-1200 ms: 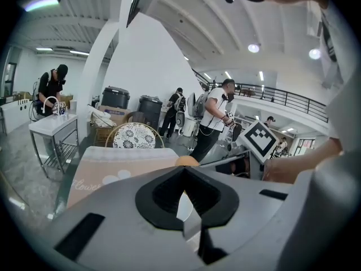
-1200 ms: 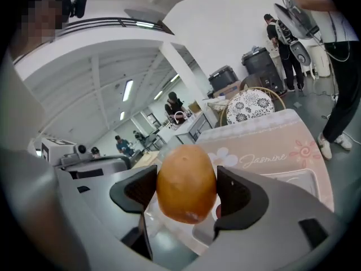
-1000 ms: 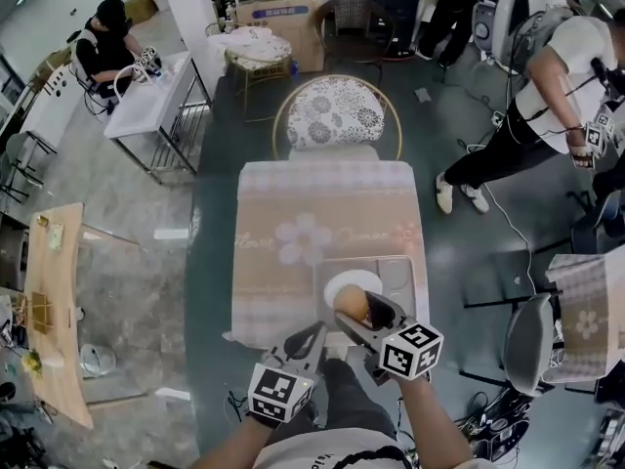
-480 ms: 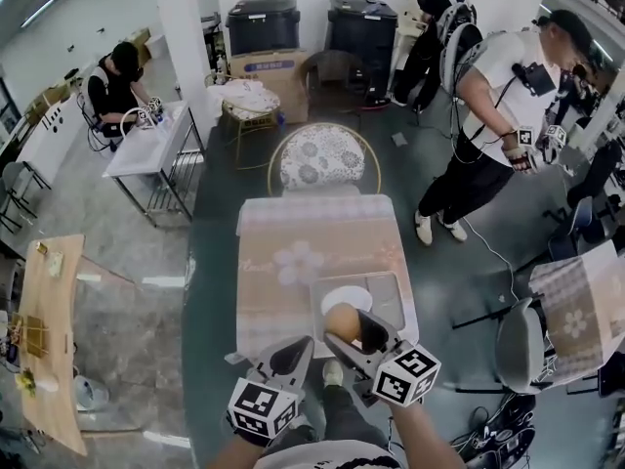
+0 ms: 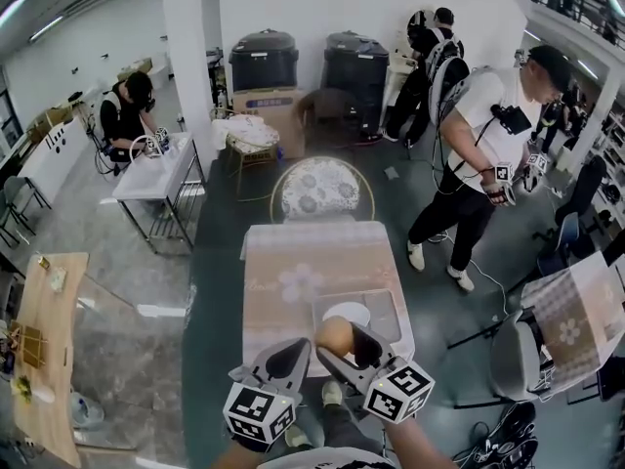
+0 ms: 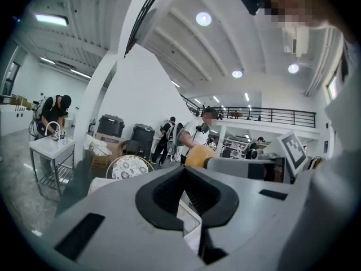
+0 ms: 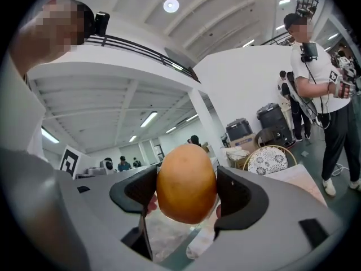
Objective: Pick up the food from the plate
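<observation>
The left claw (image 6: 183,192) is pressed together with nothing in it, just left of the right claw (image 7: 186,192). The right claw pinches the round orange-brown food (image 7: 186,180) in the air. Just beyond the right claw lies the round white plate (image 5: 352,313), in a grey tray (image 5: 389,313) on the cloth-covered desk (image 5: 293,262).

Grey left claw (image 5: 289,358) & right claw (image 5: 344,346) — black pads (image 7: 248,199), b&w marker cubes (image 5: 398,391).

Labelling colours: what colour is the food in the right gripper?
Orange-brown food, clearest in right gripper view.
</observation>
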Demonstrator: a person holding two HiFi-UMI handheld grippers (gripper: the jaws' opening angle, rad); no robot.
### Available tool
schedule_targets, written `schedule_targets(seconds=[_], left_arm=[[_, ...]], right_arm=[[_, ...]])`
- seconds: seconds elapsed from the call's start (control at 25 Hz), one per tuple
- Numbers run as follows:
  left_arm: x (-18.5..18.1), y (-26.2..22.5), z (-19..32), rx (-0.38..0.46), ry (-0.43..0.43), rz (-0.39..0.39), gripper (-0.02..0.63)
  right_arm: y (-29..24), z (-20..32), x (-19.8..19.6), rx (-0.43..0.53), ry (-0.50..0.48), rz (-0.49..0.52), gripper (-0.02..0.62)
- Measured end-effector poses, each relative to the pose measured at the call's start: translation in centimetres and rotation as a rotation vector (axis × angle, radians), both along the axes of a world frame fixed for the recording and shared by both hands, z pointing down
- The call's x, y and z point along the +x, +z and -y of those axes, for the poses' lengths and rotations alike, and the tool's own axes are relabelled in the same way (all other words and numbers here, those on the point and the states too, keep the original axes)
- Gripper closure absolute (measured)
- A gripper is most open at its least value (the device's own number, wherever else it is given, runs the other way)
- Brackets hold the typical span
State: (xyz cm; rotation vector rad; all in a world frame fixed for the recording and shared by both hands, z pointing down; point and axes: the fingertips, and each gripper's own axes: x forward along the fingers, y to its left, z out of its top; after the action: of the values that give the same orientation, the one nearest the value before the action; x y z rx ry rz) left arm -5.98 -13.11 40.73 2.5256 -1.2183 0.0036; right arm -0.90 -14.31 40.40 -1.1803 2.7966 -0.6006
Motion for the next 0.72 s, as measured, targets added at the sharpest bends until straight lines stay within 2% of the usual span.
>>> schedule_targets(seconds=[0.24, 0.72], left_arm=[[-1.2, -2.0, -0.9, 0.038, -0.012, -0.008, 0.601], [-1.1, -3.5, -1.8, 0.079, 0.003, -0.006, 0.601]], right_arm=[[-1.9, -1.3, -0.6, 0.061, 0.005, -0.006, 0.291], [-3.3, -2.2, -0.1, 0.092, 0.031, -0.020, 0.291]])
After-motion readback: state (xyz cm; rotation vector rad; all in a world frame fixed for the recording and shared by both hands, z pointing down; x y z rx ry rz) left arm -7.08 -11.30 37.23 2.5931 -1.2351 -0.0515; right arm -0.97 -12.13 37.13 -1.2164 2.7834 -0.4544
